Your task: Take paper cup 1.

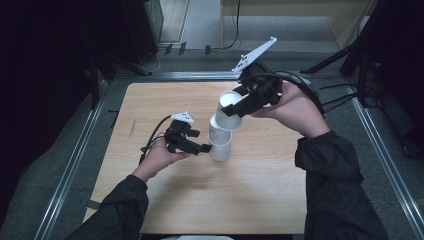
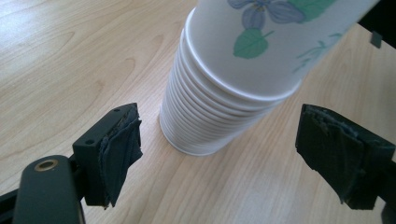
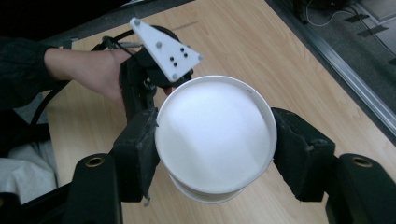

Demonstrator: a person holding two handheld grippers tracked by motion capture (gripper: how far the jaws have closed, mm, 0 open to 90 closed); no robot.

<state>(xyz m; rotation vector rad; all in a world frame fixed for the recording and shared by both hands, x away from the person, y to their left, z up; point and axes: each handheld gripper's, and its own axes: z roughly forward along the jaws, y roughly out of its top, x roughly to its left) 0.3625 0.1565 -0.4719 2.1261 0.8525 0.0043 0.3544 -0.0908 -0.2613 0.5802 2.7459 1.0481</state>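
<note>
The right hand-held gripper point(image 1: 234, 111) is clamped on a single white paper cup point(image 1: 229, 110), one pad on each side of the cup wall just below the rim; the cup is tilted, clear of the tabletop point(image 1: 260, 190), directly above the stack of paper cups point(image 1: 220, 140). The stack stands upright near the middle of the tabletop, slightly toward the far edge. The left hand-held gripper point(image 1: 206, 148) is level at the base of the stack on its left side; its jaws stand apart, one pad on each side of the stack, neither touching it. The cup seen in the left gripper view carries a printed flower with green leaves point(image 2: 254, 28); no brand name or lettering is legible.
</note>
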